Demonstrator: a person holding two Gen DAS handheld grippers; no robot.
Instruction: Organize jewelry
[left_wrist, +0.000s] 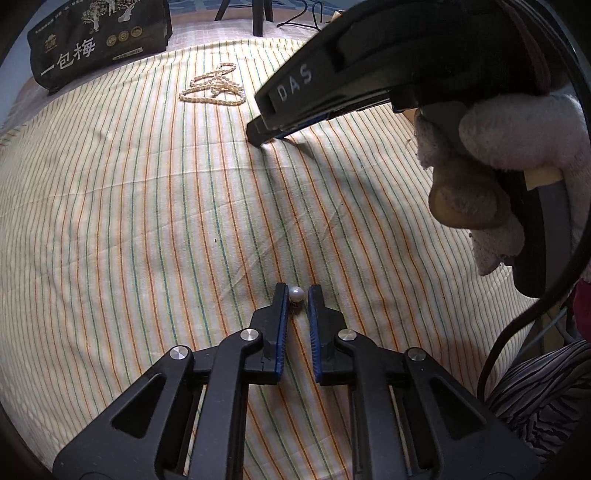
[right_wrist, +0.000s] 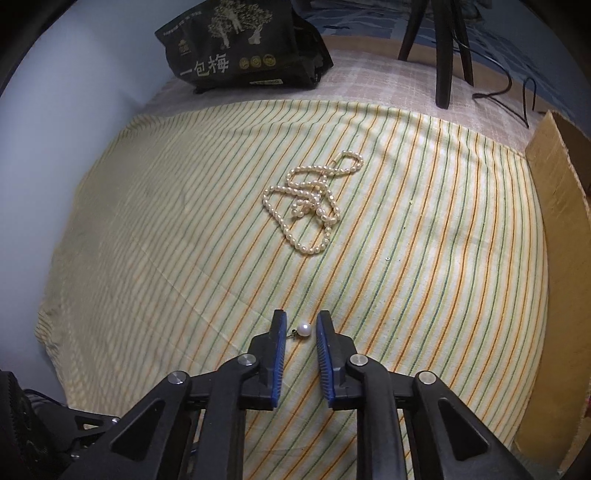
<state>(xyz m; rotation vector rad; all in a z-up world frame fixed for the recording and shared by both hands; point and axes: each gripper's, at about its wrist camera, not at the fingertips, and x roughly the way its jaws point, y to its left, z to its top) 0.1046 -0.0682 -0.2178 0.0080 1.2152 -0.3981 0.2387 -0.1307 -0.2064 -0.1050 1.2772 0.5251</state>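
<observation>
Pearl earrings sit one inside each hand-held gripper. In the left wrist view, a single pearl earring (left_wrist: 296, 294) lies between the fingertips of the left hand-held gripper (left_wrist: 297, 295), close against the left blue pad and a little apart from the right one; its small dark fitting points back toward the camera. The jaws stand narrowly apart, not yet pressed on the pearl from both sides. In the right wrist view, a second pearl earring (right_wrist: 304, 328) lies between the tips of the right hand-held gripper (right_wrist: 301, 325), its dark post reaching sideways to the left finger, with a clear gap to the right pad. These jaws are also apart, slightly wider than the left pair.

Each earring is therefore straight ahead at the fingertips of its own gripper, so the coming move seems to call only for closing, not reaching. The pearls are small and round, and may roll or slip out on the soft cloth if pinched off-centre.

Farther ahead of the right hand-held gripper, well apart from it, a pearl necklace (right_wrist: 314, 206) lies in a loose tangle on the striped cloth (right_wrist: 147, 221) covering the surface. Beyond that stands a black bag (right_wrist: 240, 48) with printed characters. To the right rises a cardboard flap (right_wrist: 554, 206). A gloved hand (left_wrist: 517, 147) holds the right tool.
</observation>
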